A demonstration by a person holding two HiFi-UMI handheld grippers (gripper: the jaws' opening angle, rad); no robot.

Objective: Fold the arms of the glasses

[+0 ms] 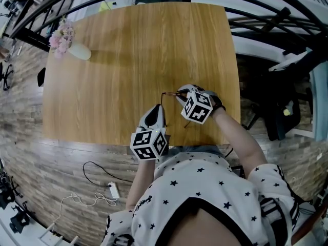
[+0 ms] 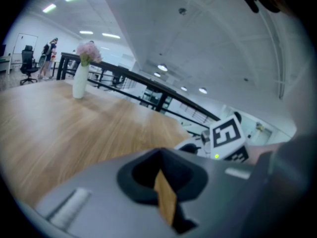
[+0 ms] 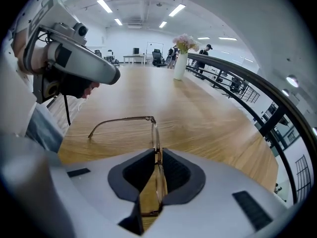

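My right gripper (image 3: 157, 175) was clenched on the glasses (image 3: 155, 133), pinching the front of the frame edge-on between its pads, low over the near edge of the table (image 1: 128, 60) just in front of me. One arm (image 3: 119, 121) stood out open to my left, its tip resting on the wood or just above it, I could not tell which. The other arm sat down behind the jaws, and I could not make out whether it was folded. My left gripper (image 2: 164, 195) hung close beside, its jaws drawn together on nothing, only a sliver of tabletop showing between them. To my mind the step in hand was folding that open arm. The way to do it well was to hold the frame steady with the right and squeeze no harder, since the lens lay right in the pinch. I judged the closed left jaws would serve best as a blunt pusher: meet the arm near its tip, on the outer side, and sweep it toward the lenses in the arc the hinge allows, level with the frame, never pressing down. The vase of flowers (image 1: 72, 47) stood well apart at the far corner, no hindrance.
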